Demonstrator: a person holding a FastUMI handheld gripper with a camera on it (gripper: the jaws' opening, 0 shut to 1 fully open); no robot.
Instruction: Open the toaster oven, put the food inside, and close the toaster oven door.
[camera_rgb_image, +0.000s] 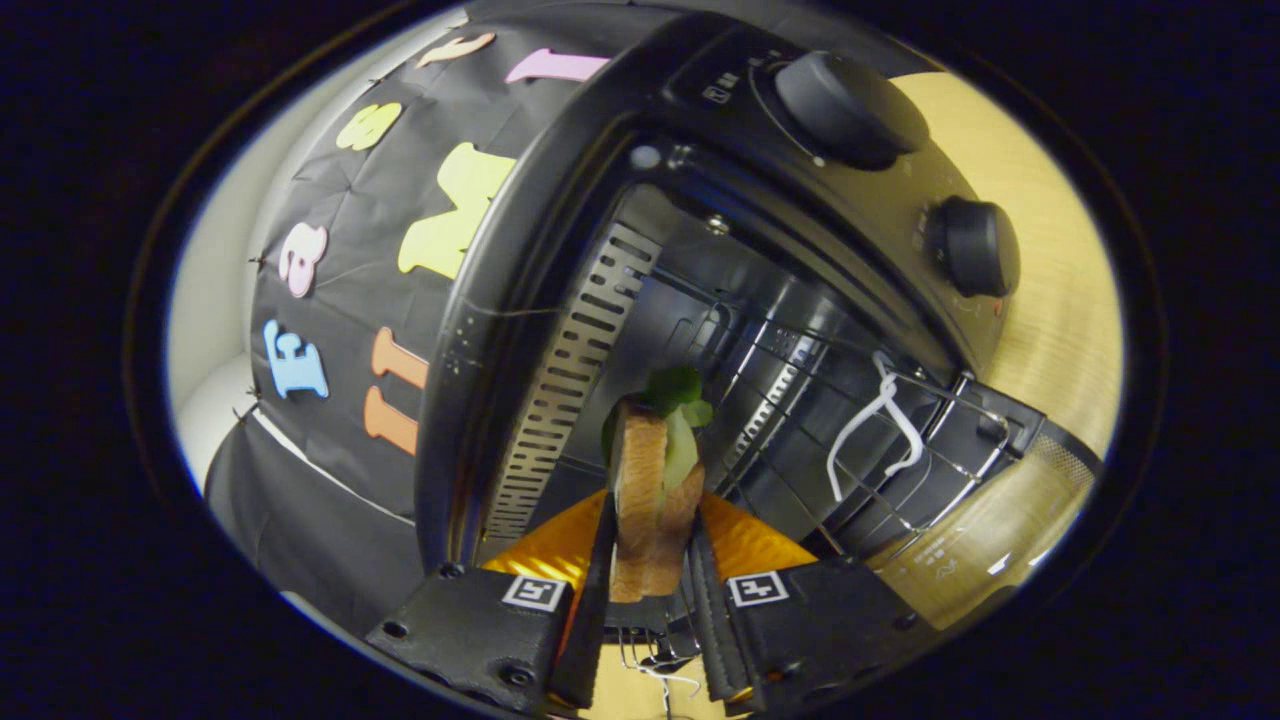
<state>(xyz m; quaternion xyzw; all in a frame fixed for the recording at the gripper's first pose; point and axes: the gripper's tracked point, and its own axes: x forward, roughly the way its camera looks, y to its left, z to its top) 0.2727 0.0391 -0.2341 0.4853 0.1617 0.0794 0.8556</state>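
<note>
Between our two fingers we hold a sandwich, both fingers pressed against its sides so the gripper is pinched on it. We see bread slices on edge with green lettuce sticking out at the far end (the leaf points into the oven). Just ahead of the fingers stands the toaster oven, seen tilted, its cavity open toward us. Its glass door hangs folded down beside the cavity, and the sandwich sits at the mouth of the opening, its lettuce end already past the front edge. Beyond it we make out the wire rack, with a white cord looped on the wires, and a perforated metal strip along one inner wall. Two round control knobs sit on the oven's panel past the cavity. A wooden tabletop shows behind the knobs.
</note>
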